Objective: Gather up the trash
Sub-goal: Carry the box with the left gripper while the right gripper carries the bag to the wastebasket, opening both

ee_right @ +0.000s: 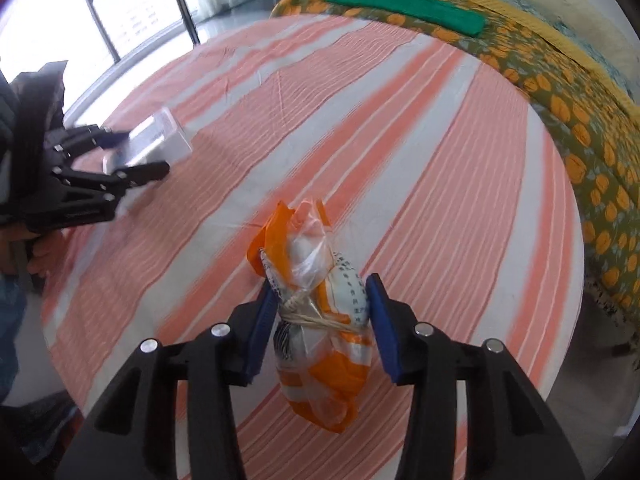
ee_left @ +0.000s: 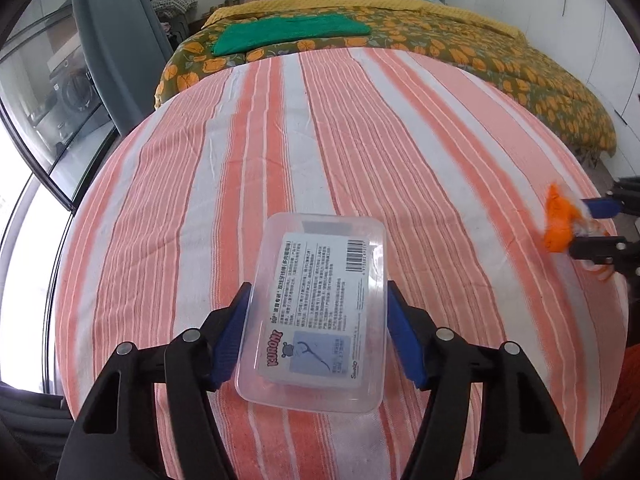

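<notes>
A: Two pieces of trash, both over the striped sheet (ee_left: pixel 360 128). The clear box (ee_left: pixel 316 320) sits label-up between the blue pads (ee_left: pixel 230 336) of the left gripper (ee_left: pixel 318 334). The orange bag (ee_right: pixel 320 312), tied round with a rubber band, is in the right gripper (ee_right: pixel 320 320).

B: Is the left gripper clamped on the box?

A: Its pads stand flush against the box's two long sides, so it looks gripped. The box's far end points up the sheet, toward the flowered quilt (ee_left: pixel 480 52).

B: And the right one?

A: Its pads (ee_right: pixel 262 328) press the bag at the banded waist, one on each side. The bag's crumpled top sticks out past the fingertips and its lower end hangs toward the camera. I cannot tell whether the bag touches the sheet.

B: How do the two sit against each other?

A: Well apart. From the left wrist view the bag (ee_left: pixel 560 224) and the right gripper (ee_left: pixel 588 228) show at the sheet's right edge, blurred. From the right wrist view the box (ee_right: pixel 156 140) and the left gripper (ee_right: pixel 136 152) are near the sheet's left edge, with a hand (ee_right: pixel 28 248) behind them.

B: Anything beyond the sheet?

A: The quilt lies past the sheet's far end, and a folded green cloth (ee_left: pixel 292 34) rests on it. A window (ee_right: pixel 120 4) is off the sheet's left side.
</notes>
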The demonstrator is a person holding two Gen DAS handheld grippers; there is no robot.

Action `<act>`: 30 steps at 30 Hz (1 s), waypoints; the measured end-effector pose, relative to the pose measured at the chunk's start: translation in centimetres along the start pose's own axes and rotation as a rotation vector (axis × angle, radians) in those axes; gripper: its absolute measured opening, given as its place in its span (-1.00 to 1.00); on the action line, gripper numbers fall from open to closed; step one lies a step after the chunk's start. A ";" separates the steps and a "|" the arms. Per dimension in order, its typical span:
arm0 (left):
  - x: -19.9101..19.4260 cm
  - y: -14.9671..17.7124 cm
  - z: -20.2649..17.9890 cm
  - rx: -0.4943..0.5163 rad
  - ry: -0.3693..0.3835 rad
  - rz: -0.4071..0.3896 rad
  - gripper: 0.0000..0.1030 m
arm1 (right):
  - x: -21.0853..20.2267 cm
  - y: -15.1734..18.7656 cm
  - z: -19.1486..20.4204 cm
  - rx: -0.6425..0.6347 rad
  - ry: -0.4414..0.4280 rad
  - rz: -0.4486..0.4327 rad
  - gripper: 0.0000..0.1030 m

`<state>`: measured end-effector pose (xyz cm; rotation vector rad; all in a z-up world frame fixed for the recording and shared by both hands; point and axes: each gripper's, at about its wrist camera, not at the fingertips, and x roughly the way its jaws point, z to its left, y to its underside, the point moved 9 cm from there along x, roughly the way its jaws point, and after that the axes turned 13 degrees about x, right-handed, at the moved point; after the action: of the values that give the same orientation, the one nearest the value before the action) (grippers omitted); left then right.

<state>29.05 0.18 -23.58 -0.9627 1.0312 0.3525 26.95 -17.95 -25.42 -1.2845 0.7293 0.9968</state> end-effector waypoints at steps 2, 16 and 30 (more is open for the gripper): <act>-0.6 0.1 -0.5 -0.022 0.015 -0.015 0.22 | -2.1 1.0 -1.1 0.062 -0.045 -0.047 -0.14; -6.6 -6.9 -21.5 0.049 0.353 -0.198 0.15 | -11.5 12.6 -22.5 0.578 0.041 -0.253 -0.14; -0.3 -9.0 -46.5 0.295 0.468 -0.070 0.16 | -6.6 21.6 -36.0 0.858 0.081 -0.218 -0.13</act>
<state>8.64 -42.40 -26.58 -0.8259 1.4239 -0.0922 7.79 -54.66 -34.91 -0.6265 0.9181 0.3655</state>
